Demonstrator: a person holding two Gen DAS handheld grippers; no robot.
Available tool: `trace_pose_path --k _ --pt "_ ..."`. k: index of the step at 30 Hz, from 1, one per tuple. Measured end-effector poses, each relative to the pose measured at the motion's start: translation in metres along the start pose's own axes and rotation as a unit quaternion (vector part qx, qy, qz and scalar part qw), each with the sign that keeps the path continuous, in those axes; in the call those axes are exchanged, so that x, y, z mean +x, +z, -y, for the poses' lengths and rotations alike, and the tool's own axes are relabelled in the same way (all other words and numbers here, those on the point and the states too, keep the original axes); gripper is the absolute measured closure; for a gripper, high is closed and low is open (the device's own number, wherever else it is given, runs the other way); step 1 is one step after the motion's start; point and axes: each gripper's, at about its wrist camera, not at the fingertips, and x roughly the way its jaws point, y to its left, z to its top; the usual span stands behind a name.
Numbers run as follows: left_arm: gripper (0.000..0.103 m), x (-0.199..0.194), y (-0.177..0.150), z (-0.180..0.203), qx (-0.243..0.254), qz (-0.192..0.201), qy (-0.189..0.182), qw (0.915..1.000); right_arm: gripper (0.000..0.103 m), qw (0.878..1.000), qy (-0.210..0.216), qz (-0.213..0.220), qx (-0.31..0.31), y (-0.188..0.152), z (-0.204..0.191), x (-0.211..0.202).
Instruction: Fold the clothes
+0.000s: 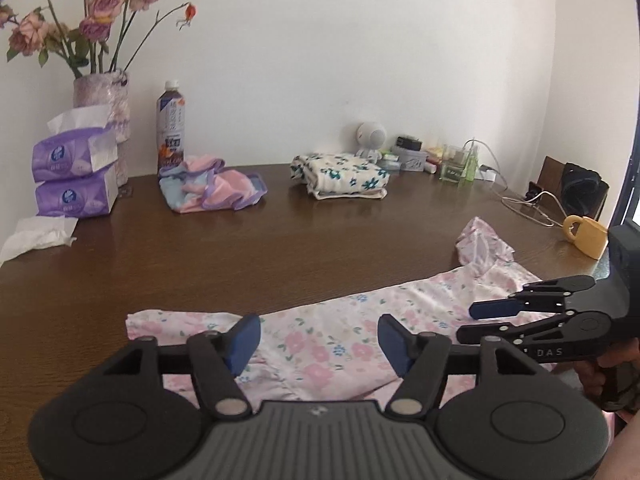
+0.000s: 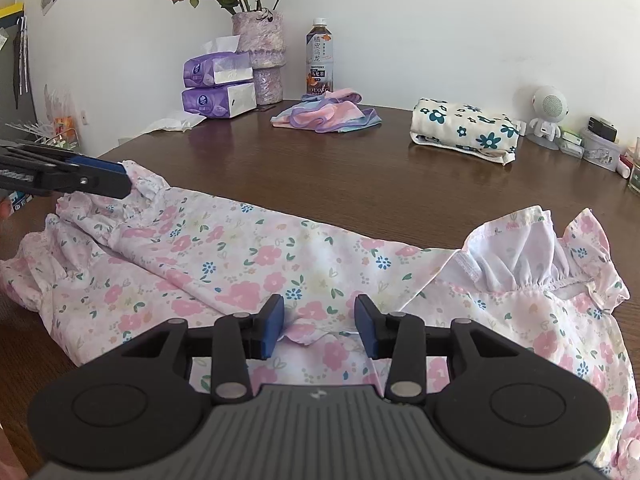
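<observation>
Left wrist view: the left tool [image 1: 318, 338] stands with its blue pads spread and nothing between them, poised over the near hem of a pink floral dress [image 1: 340, 332] that lies flat on the brown bench [image 1: 320, 232]. The right tool [image 1: 476, 320] enters from 3 o'clock over the dress; whether its pads are parted cannot be told here. At 11 o'clock stand two stacked tissue packs [image 1: 76, 172], a vase of roses [image 1: 104, 96] and a bottle [image 1: 171, 128]; a crumpled pink and blue cloth [image 1: 212, 188] lies beside the bottle, and a folded white cloth with blue flowers [image 1: 344, 176] sits at 12 o'clock. A yellow mug [image 1: 586, 236] rests at 2 o'clock. Right wrist view: the right tool [image 2: 320, 326] has its pads parted, with a raised pucker of the dress [image 2: 248, 256] between them, touching the left pad only. The dress spreads across the near bench [image 2: 360, 168], its ruffled neck opening at 3 o'clock. The left tool [image 2: 120, 180] reaches in from 9 o'clock at a ruffled sleeve edge; its spread cannot be judged from this side.
</observation>
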Motion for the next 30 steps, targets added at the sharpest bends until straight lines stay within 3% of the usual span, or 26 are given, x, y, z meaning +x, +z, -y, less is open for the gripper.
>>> trace_pose_path --k 4,7,14,18,21,25,30 --pt "0.038 -0.002 -0.011 0.026 -0.012 -0.007 -0.034 0.9993 0.051 0.999 0.015 0.042 0.027 -0.004 0.008 -0.033" --pt "0.039 0.010 -0.016 0.047 0.003 -0.032 -0.058 0.9978 0.046 0.997 0.003 0.076 0.030 -0.005 0.017 -0.063" --pt "0.040 0.050 -0.009 0.109 0.058 -0.068 -0.126 0.9880 0.042 0.991 -0.089 0.103 0.019 -0.030 0.061 -0.141" --pt "0.039 0.071 -0.005 0.157 0.110 -0.084 -0.154 0.9783 0.042 0.989 -0.116 0.084 0.027 -0.060 0.090 -0.168" --pt "0.039 0.080 -0.004 0.193 0.156 -0.084 -0.168 0.9696 0.042 0.992 -0.106 0.070 0.023 -0.079 0.102 -0.180" --pt "0.034 0.084 -0.011 0.235 0.241 -0.094 -0.179 0.9493 0.042 0.995 -0.085 0.046 0.009 -0.103 0.113 -0.189" --pt "0.034 0.094 -0.019 0.267 0.302 -0.100 -0.176 0.9316 0.042 0.997 -0.062 0.028 -0.040 -0.122 0.116 -0.196"
